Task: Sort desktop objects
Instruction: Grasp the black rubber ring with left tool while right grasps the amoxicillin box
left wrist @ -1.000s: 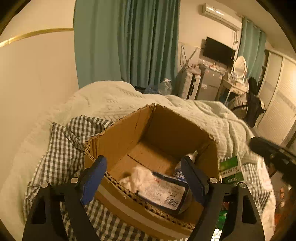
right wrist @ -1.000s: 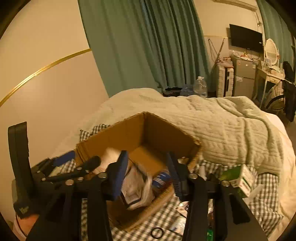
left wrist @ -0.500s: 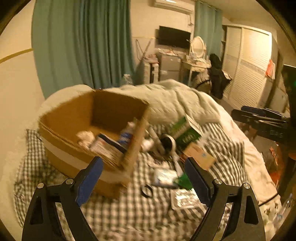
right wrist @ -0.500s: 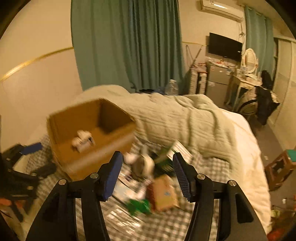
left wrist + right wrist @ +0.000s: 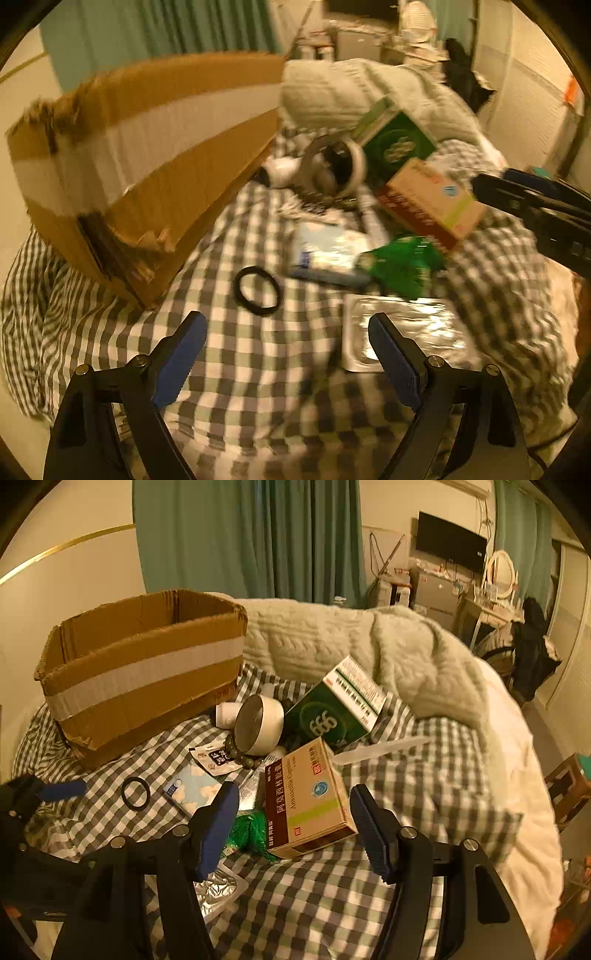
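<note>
A taped cardboard box (image 5: 144,675) stands at the left on a checked cloth (image 5: 325,897). Beside it lie loose items: a tan medicine box (image 5: 306,805), a green 999 box (image 5: 332,709), a white tape roll (image 5: 258,725), a bead bracelet (image 5: 236,755), a black ring (image 5: 135,793), a green packet (image 5: 251,832) and a silver foil pack (image 5: 402,332). My right gripper (image 5: 291,819) is open and empty, just short of the tan box. My left gripper (image 5: 286,350) is open and empty, low over the cloth between the black ring (image 5: 257,290) and the foil pack.
A cream knitted blanket (image 5: 369,642) is heaped behind the items. A white comb (image 5: 380,749) lies right of the tan box. Green curtains, a TV and a dresser stand in the background. The right gripper shows in the left wrist view (image 5: 535,214).
Both grippers have swung away from the cardboard box and down toward the loose items on the cloth. Both stay open and empty.
</note>
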`<action>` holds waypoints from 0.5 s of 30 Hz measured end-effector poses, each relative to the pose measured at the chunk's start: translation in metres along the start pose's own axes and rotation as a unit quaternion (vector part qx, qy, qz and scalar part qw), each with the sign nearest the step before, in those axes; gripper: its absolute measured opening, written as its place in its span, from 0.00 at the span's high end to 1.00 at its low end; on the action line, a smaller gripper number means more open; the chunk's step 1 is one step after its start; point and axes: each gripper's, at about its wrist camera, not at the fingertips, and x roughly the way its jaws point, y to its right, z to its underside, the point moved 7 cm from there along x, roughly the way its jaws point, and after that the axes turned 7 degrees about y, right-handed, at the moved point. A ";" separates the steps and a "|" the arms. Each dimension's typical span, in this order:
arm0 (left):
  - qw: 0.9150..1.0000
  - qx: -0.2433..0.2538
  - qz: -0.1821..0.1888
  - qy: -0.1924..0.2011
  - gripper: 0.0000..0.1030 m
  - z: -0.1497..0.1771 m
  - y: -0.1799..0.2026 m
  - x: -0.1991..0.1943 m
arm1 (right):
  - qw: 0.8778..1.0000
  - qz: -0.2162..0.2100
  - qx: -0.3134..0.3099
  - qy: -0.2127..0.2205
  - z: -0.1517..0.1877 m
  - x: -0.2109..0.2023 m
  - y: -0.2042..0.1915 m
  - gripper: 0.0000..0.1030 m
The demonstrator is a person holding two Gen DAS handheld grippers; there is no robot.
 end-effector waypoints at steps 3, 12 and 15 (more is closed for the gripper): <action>1.000 -0.015 -0.016 -0.013 0.11 0.004 -0.009 0.009 | 1.000 0.005 0.010 -0.011 0.006 0.012 0.008 0.36; 0.998 -0.025 -0.048 -0.039 0.13 0.008 -0.020 0.035 | 0.998 0.014 0.027 -0.049 0.022 0.041 0.023 0.30; 0.998 -0.029 -0.046 -0.042 0.23 0.009 -0.022 0.036 | 0.997 0.016 0.040 -0.067 0.030 0.057 0.024 0.30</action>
